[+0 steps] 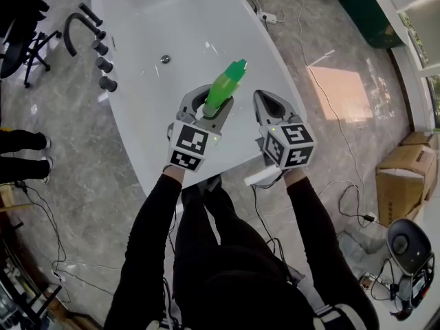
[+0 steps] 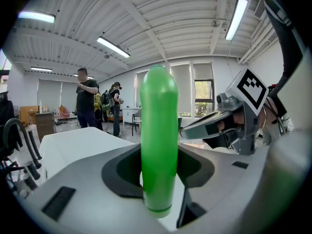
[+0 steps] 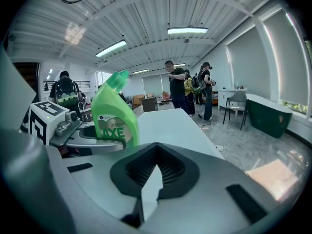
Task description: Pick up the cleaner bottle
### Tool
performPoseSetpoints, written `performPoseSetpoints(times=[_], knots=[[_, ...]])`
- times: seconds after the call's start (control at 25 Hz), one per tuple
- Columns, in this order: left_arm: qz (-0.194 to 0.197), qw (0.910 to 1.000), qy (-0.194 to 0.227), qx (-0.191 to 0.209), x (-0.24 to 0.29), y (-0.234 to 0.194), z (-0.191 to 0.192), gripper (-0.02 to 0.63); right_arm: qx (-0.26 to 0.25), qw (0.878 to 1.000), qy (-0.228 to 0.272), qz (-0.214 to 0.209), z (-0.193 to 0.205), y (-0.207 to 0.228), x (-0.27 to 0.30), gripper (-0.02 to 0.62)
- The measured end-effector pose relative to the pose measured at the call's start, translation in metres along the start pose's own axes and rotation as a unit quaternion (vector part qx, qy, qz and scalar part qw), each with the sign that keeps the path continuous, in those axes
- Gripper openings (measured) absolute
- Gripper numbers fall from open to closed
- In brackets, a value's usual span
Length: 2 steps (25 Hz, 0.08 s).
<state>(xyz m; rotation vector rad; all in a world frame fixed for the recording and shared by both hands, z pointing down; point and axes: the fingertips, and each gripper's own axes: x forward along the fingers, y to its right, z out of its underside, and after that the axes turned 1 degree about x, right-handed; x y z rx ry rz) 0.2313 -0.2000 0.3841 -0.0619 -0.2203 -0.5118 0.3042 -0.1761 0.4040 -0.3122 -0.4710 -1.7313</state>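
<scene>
The cleaner bottle (image 1: 223, 88) is bright green with a slanted neck. It leans away from me over the near edge of the white table (image 1: 158, 19). My left gripper (image 1: 212, 103) is shut on the bottle's lower body, one jaw on each side. In the left gripper view the bottle (image 2: 158, 130) fills the middle between the pads of that gripper (image 2: 157, 174). Just to the right, my right gripper (image 1: 267, 100) is shut and holds nothing. In the right gripper view its tips meet at the right gripper (image 3: 152, 179), and the bottle (image 3: 114, 116) shows to the left, with its label facing the camera.
A black office chair (image 1: 17, 26) and a black chair base with casters (image 1: 89, 33) stand left of the table. Cardboard boxes (image 1: 402, 177) and cables lie on the floor to the right. Several people (image 2: 87, 99) stand far across the room.
</scene>
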Motion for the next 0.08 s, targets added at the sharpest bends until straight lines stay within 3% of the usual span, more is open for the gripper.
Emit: performPoseSetpoints(times=[0.08], knots=[[-0.001, 1.0000, 0.000, 0.001, 0.0003, -0.0009, 0.0002, 0.187, -0.002, 1.000, 0.001, -0.003, -0.0010, -0.0009, 0.0004, 0.002]])
